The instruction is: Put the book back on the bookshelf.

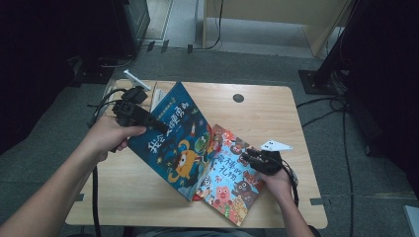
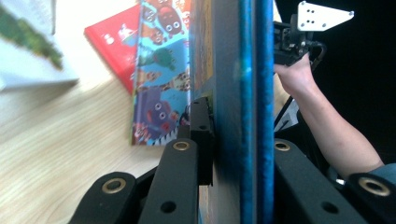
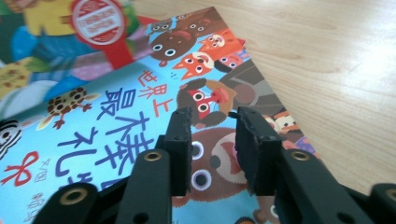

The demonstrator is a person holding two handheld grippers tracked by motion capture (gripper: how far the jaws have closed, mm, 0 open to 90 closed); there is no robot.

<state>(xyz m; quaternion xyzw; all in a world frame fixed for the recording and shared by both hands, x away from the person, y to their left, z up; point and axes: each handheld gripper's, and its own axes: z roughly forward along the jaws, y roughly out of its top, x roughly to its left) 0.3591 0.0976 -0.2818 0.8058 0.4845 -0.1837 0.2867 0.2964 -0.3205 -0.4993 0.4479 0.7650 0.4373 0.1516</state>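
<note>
The left tongs (image 1: 148, 118) are pinching the upper left edge of the dark blue picture book (image 1: 175, 136), jaws pressing on either face of its cover, as the left gripper view shows edge-on (image 2: 243, 116). The book is tilting up off the table, its long axis running from those tongs diagonally down toward the person's right hand, and its lower edge is lying over the second book.

The right tongs (image 1: 249, 159) are standing spread with nothing between them, hovering just above the cover of the light blue animal book (image 1: 232, 180); the right gripper view shows the bare gap over the printed bear faces (image 3: 140, 140). That book is lying flat directly beneath and beyond the right tongs, so the right hand is much the nearer to it, while the left is carrying the blue one away from it.

A third, red-edged book (image 2: 112, 46) is peeking out under the animal book. Everything is resting on a pale wooden table (image 1: 267, 113), with grey floor, cables and dark stands around it.
</note>
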